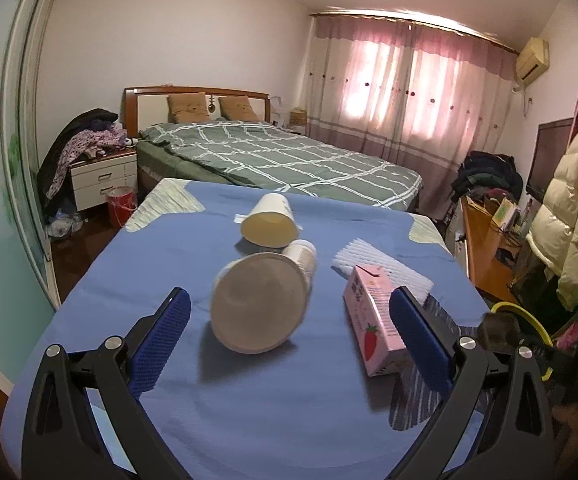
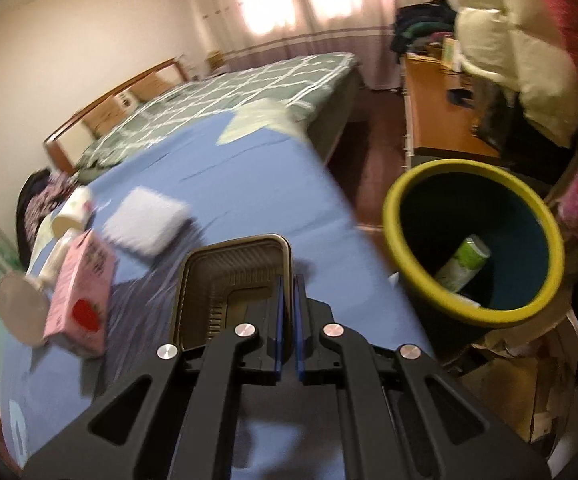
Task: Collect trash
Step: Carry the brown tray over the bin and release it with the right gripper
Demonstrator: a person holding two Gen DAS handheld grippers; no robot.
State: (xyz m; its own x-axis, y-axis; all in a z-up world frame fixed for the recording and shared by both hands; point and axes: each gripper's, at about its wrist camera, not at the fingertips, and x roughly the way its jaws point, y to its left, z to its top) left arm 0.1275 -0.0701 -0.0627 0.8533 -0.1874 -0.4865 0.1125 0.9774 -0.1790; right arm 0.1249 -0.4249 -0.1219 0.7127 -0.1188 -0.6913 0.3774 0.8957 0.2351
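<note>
My left gripper [image 1: 291, 298] is open above the blue-covered table [image 1: 249, 400]. A white paper cup [image 1: 257, 304] lies on its side between the two blue pads, untouched, its mouth facing the camera. A pink strawberry milk carton [image 1: 373, 320] stands just inside the right pad. A second cup [image 1: 269, 220] lies further back. My right gripper [image 2: 289, 312] is shut on the right rim of a black plastic food tray [image 2: 229, 280], near the table's right edge. The bin [image 2: 473, 240], dark with a yellow rim, stands to the right and has a green bottle [image 2: 465, 264] inside.
A white ribbed foam sheet [image 1: 373, 264] lies on the table behind the carton. Past the table is a bed with a green checked cover [image 1: 289, 156]. A wooden desk [image 2: 437, 120] and hanging coats [image 2: 529, 72] crowd the right side. Cardboard [image 2: 521, 380] lies by the bin.
</note>
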